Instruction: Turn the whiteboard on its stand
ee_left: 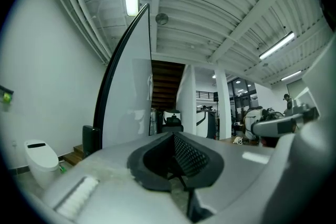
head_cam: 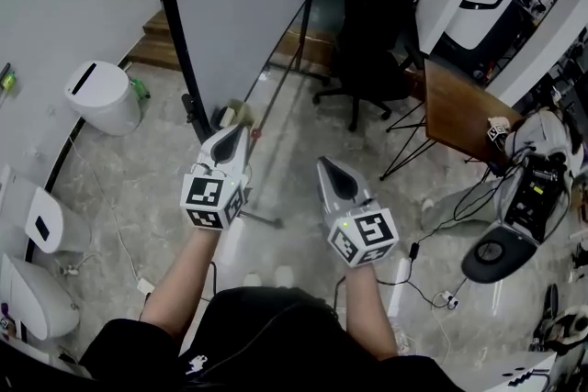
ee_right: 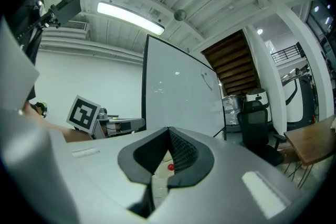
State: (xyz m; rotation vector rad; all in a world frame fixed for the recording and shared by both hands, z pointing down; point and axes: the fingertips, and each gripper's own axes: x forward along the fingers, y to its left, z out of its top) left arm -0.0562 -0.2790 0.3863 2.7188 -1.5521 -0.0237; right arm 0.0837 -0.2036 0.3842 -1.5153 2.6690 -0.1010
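Observation:
The whiteboard (head_cam: 243, 5) stands ahead of me in a black frame, its white face turned partly edge-on; its black side post (head_cam: 175, 23) runs down to a clamp near the floor. In the left gripper view the whiteboard (ee_left: 128, 86) rises just left of centre, and in the right gripper view the whiteboard (ee_right: 178, 92) shows its broad face. My left gripper (head_cam: 243, 128) is shut with nothing between its jaws, its tip close below the board's lower edge. My right gripper (head_cam: 323, 162) is beside it to the right, also shut and empty, apart from the board.
A white round bin (head_cam: 99, 96) stands left of the board. A black office chair (head_cam: 372, 41) and a wooden table (head_cam: 459, 110) are to the right. White machines (head_cam: 37, 220) line the left edge. Cables and a power strip (head_cam: 432, 289) lie on the floor.

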